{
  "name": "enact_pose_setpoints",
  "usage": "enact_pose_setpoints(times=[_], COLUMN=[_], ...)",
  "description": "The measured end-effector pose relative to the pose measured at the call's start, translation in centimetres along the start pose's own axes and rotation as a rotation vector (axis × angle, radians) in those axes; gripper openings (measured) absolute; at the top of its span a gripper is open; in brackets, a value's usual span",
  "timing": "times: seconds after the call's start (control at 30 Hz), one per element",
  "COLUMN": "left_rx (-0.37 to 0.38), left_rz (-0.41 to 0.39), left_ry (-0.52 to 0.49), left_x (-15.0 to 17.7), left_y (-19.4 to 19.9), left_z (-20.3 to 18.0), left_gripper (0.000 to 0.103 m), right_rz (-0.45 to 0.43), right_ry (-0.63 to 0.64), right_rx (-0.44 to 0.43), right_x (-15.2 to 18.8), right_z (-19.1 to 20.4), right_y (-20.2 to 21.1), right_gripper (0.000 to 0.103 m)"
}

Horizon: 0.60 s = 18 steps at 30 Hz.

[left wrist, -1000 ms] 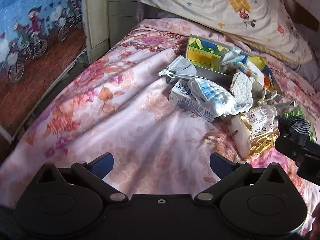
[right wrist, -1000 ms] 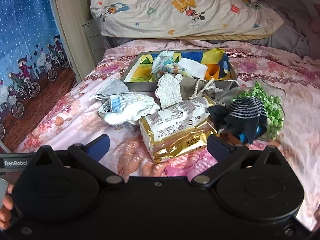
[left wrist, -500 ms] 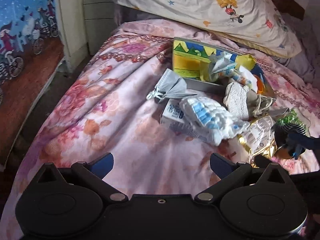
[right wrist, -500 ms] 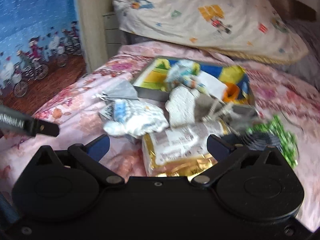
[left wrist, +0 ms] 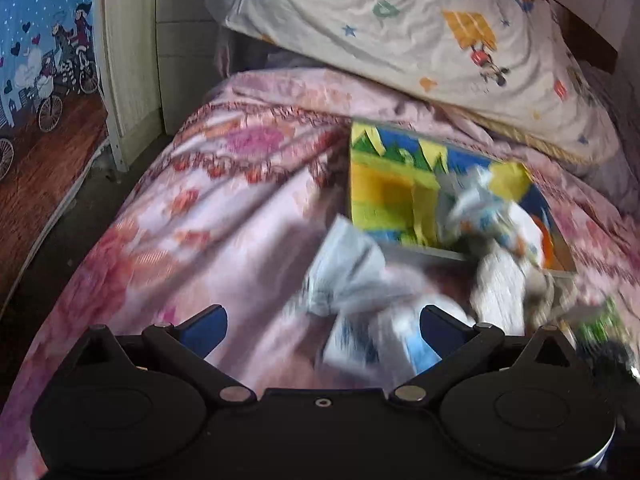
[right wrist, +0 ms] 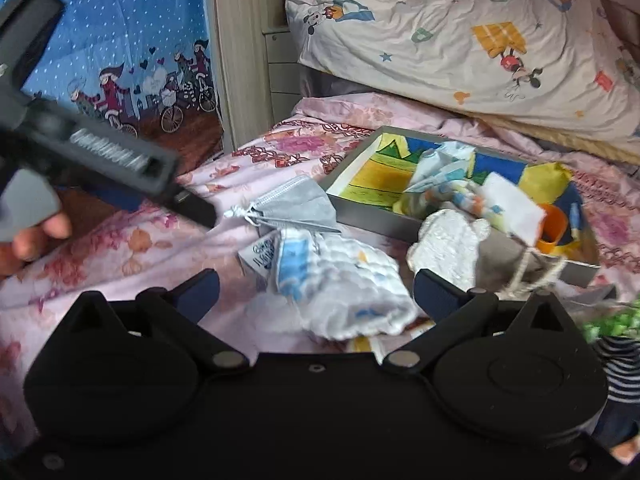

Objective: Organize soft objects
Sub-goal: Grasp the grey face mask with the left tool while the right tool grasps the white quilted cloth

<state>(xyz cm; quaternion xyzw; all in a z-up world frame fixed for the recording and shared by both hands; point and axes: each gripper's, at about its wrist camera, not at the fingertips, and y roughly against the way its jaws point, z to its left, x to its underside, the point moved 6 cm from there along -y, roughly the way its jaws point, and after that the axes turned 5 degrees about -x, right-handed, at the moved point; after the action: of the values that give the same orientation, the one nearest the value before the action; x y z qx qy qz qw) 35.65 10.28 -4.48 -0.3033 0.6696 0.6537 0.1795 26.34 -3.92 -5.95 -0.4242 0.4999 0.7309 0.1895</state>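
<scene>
A pile of soft things lies on the floral bedspread. A white and blue quilted cloth lies just in front of my right gripper, which is open and empty. A grey drawstring pouch lies behind it, and a white textured mitt leans on a grey tray with a colourful lining that holds several cloths. My left gripper is open and empty; the pouch and the quilted cloth lie blurred between and beyond its fingers. The left gripper also shows at the left of the right wrist view.
A big cartoon-print pillow lies behind the tray. A striped dark hat and green stuff sit at the right. A small printed carton lies under the cloth. A bedside drawer unit and a blue curtain stand at left.
Both grippers have moved forward and left toward the pile. The gold packet has dropped out of sight below the right gripper. The left gripper has come into the right wrist view.
</scene>
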Motion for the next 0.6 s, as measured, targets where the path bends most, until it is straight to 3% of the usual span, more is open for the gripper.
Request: enact_pose_setpoints(times=[0.2, 0.37, 0.6], left_rx=[0.014, 0.006, 0.03], left_rz=[0.002, 0.014, 0.011], left_ry=[0.044, 0.022, 0.056], left_x=[-1.5, -0.5, 0.3], left_y=[-4.1, -6.3, -7.7], left_z=[-0.6, -0.2, 1.2], left_gripper=[0.102, 0.101, 0.087], right_rz=[-0.015, -0.018, 0.015], right_ry=[-0.022, -0.046, -0.011], right_rx=[-0.007, -0.006, 0.0], right_x=[0.3, 0.3, 0.8], right_z=[-1.0, -2.1, -1.9], right_y=[-2.2, -3.3, -4.7], right_gripper=[0.102, 0.102, 0.086])
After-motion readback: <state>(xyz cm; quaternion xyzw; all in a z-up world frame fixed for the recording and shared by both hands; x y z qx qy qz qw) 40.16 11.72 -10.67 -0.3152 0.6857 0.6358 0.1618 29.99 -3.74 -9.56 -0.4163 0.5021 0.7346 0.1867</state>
